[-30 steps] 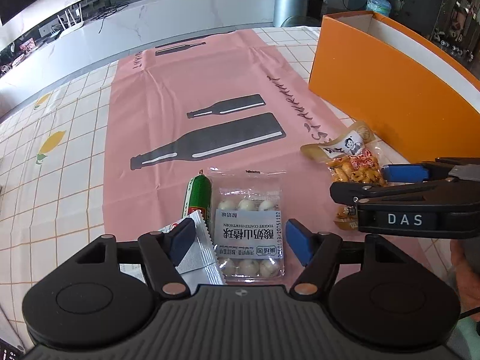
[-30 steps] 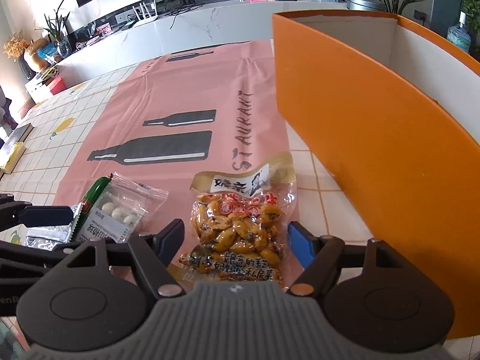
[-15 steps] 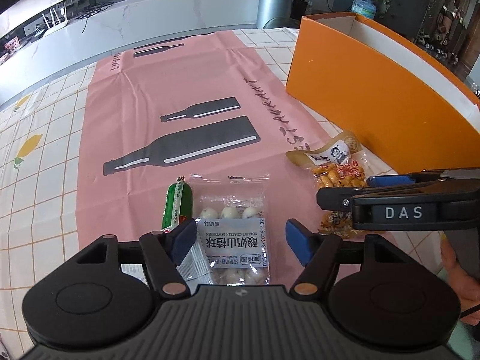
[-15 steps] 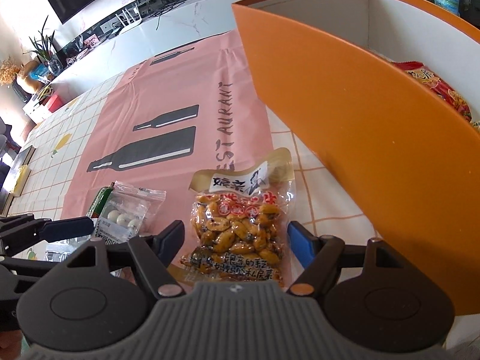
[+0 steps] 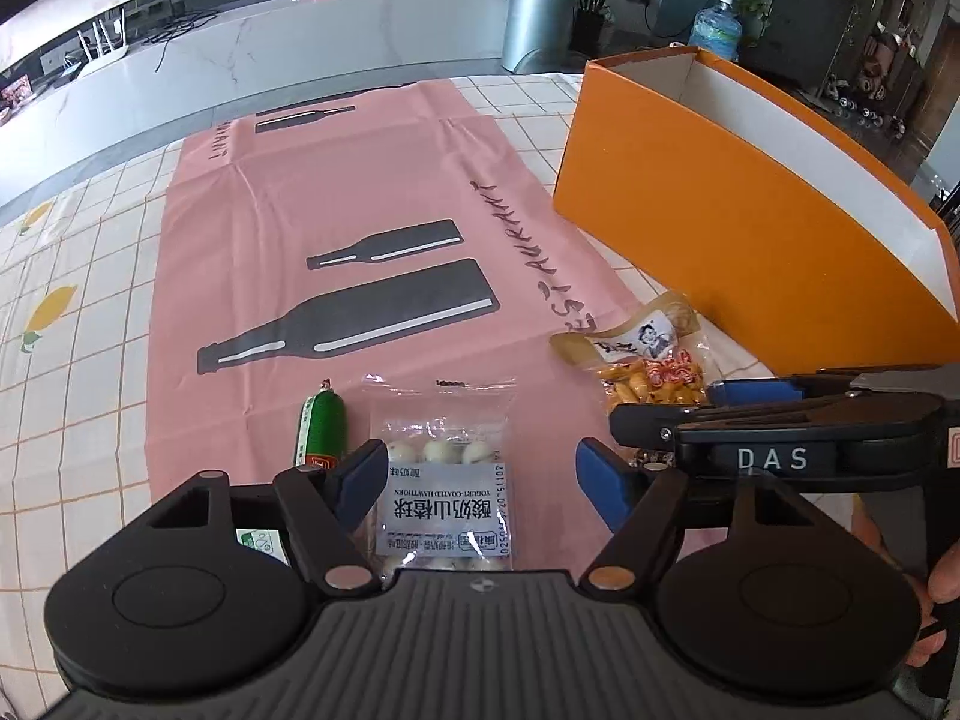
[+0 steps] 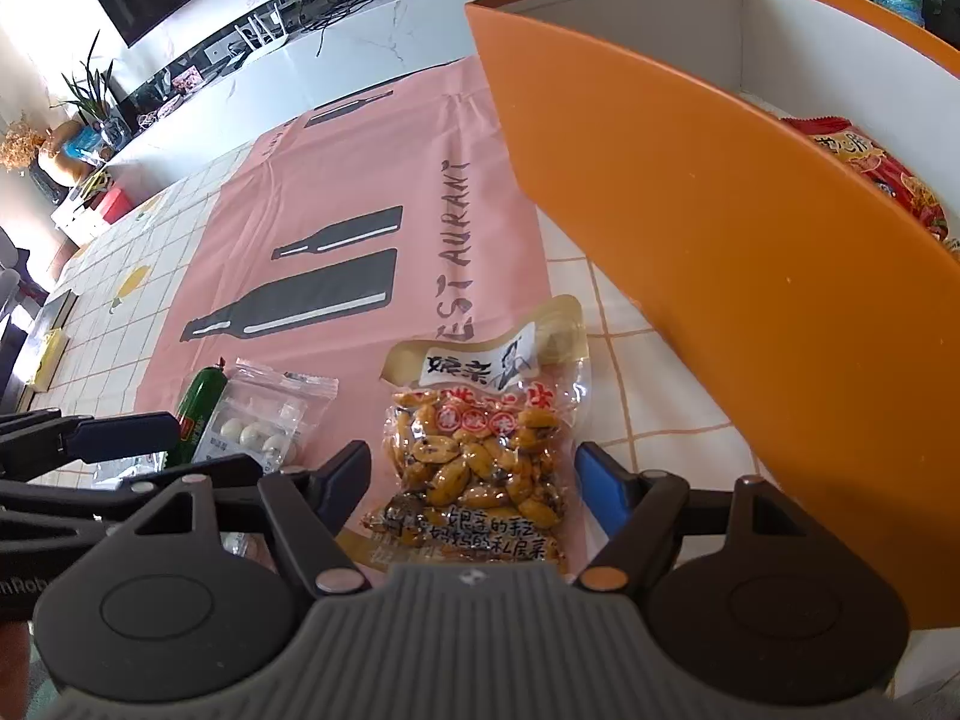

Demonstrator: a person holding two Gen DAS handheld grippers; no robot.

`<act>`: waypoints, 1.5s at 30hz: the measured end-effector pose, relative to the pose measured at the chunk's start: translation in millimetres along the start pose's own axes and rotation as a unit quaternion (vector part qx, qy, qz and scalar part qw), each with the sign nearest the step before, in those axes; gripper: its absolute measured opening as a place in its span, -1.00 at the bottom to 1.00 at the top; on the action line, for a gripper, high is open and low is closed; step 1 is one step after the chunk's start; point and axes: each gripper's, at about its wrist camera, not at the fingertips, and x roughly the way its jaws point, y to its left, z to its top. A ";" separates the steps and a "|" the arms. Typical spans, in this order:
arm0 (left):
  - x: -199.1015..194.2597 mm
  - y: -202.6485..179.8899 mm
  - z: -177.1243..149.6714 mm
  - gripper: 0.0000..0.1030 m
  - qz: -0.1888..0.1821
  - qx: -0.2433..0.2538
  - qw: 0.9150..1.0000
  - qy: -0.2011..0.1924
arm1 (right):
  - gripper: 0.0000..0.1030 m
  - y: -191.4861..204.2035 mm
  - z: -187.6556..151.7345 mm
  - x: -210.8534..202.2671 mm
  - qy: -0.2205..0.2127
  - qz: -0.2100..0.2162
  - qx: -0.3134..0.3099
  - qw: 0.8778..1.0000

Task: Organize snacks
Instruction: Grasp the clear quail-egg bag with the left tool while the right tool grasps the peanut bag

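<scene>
A clear packet of white coated balls (image 5: 444,480) lies on the pink mat (image 5: 360,192), between the fingers of my left gripper (image 5: 480,474). Its jaws are opening and the pads stand clear of the packet. A green sausage (image 5: 324,426) lies just left of the packet. My right gripper (image 6: 474,471) is open and straddles a bag of yellow beans (image 6: 480,450) without pressing it. In the left wrist view that bag (image 5: 648,366) lies to the right, beside the orange box (image 5: 720,210).
The tall orange box (image 6: 720,240) stands close on the right, with a red snack bag (image 6: 870,174) inside. A small white sachet (image 5: 258,540) lies under my left finger. The checked tablecloth (image 5: 78,360) extends left of the mat.
My left gripper's jaws have spread wider and the ball packet now sits centred between them. The right wrist view has tilted, so the box's inside and the red bag show.
</scene>
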 end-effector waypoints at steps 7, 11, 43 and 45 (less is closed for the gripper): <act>16.3 8.0 -0.6 0.64 0.018 -0.006 0.999 0.036 | 0.39 -5.6 1.7 -1.1 0.005 0.009 0.012 1.000; 26.3 1.9 -4.8 0.67 0.025 0.013 0.998 0.054 | 0.40 -4.7 2.2 -0.7 0.006 0.010 0.009 1.000; 14.6 0.6 -9.7 0.25 0.015 -0.046 0.999 0.011 | 0.32 14.5 1.3 -26.1 -0.049 0.008 -0.066 0.997; 8.8 1.4 -7.6 0.25 0.012 -0.055 0.998 0.004 | 0.32 15.2 4.3 -37.7 -0.060 0.011 -0.071 0.996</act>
